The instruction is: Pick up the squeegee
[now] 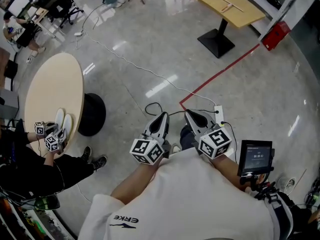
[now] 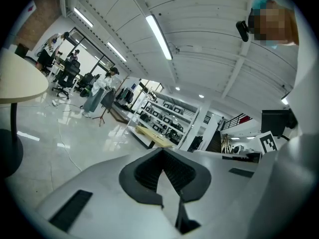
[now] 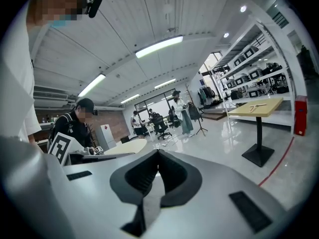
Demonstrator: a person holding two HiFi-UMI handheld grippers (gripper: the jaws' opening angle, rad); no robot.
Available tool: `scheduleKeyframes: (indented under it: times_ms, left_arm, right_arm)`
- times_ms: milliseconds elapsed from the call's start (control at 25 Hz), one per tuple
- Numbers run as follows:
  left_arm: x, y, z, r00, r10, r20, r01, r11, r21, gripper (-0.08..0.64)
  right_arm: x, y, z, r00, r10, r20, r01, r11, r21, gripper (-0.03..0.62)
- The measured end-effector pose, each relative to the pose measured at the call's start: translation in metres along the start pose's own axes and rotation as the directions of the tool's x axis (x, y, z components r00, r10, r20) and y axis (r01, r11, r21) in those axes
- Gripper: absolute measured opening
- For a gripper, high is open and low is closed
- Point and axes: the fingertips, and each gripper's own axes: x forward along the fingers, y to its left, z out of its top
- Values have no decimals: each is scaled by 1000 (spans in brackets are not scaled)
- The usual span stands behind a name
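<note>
Both tongs were closed on nothing: the left tongs [image 1: 160, 120] and right tongs [image 1: 195, 118] sat side by side close to the person's chest, pointing out over the floor [image 1: 150, 54], likely a carrying pose since nothing lay within reach. A slim T-shaped thing [image 1: 232, 5], probably the squeegee, lay on the square worktop [image 1: 250, 15] well apart, so an approach seemed needed first.

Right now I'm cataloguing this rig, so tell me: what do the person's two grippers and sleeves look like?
The left claw and right claw match: pale grey tapered shells lined with black ribbed pads. Behind each sits a white marker cube printed with black squares. The person wears a white short-sleeved T-shirt.
</note>
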Motion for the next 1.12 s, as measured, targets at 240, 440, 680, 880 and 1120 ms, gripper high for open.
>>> scheduleKeyframes:
  times_ms: [240,440,680,880,1120]
  left_arm:
    - [60,14,13,1000,-5,9,5,1000,6,3]
    - [123,19,32,999,-50,2,50,998,26,3]
    - [198,11,39,995,-92,-25,93,995,27,3]
    - [252,-2,41,990,-125,-64,128,990,51,3]
    - [304,-30,50,982,-150,-112,159,985,72,3]
  right_arm:
    - [31,-52,21,1000,-3,15,3,1000,0,5]
    - [54,-101,52,998,-34,46,34,999,6,5]
    - [62,-168,75,995,-80,59,78,996,31,5]
    - [66,-217,96,990,-104,91,99,993,58,5]
    - [48,-268,125,979,-157,130,140,982,130,5]
